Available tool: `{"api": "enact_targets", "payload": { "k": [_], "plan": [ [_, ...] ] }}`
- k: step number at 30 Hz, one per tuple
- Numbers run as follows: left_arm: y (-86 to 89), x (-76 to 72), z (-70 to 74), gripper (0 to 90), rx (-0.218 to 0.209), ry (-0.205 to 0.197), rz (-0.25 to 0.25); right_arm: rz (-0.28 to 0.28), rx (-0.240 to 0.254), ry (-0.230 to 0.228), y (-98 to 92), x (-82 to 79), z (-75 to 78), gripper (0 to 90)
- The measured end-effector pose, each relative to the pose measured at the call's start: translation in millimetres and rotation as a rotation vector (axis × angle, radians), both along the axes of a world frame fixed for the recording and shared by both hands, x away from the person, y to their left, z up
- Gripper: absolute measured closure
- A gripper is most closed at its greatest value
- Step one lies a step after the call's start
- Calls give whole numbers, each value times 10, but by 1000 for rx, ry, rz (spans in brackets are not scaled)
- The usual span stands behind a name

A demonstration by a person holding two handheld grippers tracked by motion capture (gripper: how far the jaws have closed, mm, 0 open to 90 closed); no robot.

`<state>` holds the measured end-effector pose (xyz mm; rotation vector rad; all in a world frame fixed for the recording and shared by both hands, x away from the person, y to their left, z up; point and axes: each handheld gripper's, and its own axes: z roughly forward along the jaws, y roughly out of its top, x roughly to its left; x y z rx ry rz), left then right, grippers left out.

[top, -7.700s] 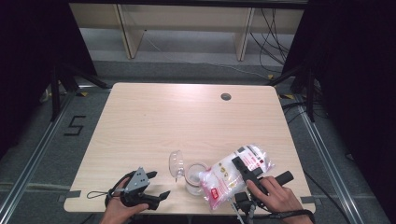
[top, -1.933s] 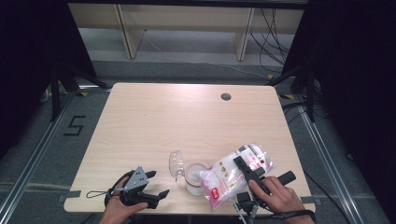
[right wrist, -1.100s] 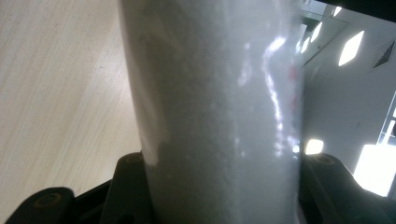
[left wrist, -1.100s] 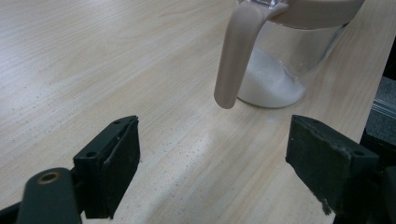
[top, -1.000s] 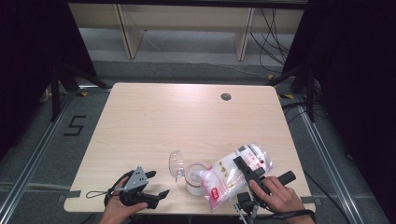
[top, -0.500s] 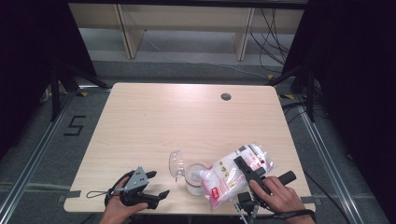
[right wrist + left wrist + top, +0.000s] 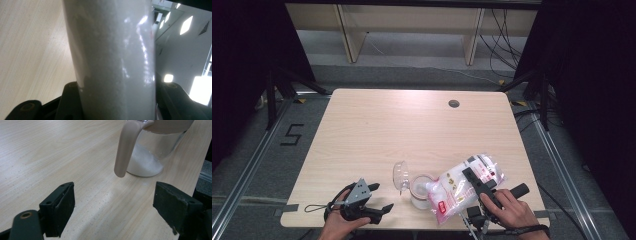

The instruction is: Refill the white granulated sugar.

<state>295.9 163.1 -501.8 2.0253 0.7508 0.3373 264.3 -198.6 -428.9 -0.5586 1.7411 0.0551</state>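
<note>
Bag: soft, slippery, shifting powder; grip mid-body.
Right fingers: clamped on bag, lower right.
Left fingers: wide, empty.
Jar: fragile.

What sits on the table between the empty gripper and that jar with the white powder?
Nothing: in the left gripper view, bare table runs from the left gripper to the jar; its handle hangs above.

Both grippers black: left gripper carries a grey three-cornered plate and a looped black cable, its blocky matte jaws screwed on (round fastener holes visible), right gripper trails a pale cable, black wrist strap.
</note>
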Motion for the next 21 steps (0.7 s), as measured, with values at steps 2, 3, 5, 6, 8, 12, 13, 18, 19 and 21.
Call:
{"api": "enact_targets", "payload": {
  "k": [2,3,5,6,8,12,13,18,19,21],
  "plan": [
    [-7,-5,0,173,-11,1,2,19,3,-4,-5,21,-10,569],
    [-5,-3,2,173,-12,0,-2,22,-13,-8,0,22,2,571],
    [-6,-2,0,173,-18,0,-4,0,-1,6,-15,15,-14,571],
    [-7,-3,-1,173,-19,1,-4,2,-2,7,-16,17,-16,572],
    [-11,-5,-2,173,-25,2,-5,10,7,1,-17,24,-24,572],
    [-12,-8,-1,173,-25,3,-4,12,2,0,-15,25,-23,573],
    [-12,-7,-2,173,-25,4,-4,14,-1,-2,-14,26,-22,573],
    [-10,-5,-2,173,-24,2,-5,3,-15,1,-6,19,-14,574],
    [-10,-5,-2,173,-24,2,-5,19,-25,-8,4,26,-1,574],
    [-10,-4,0,173,-24,3,-7,14,-5,5,-2,21,-8,576]
  ]
}}
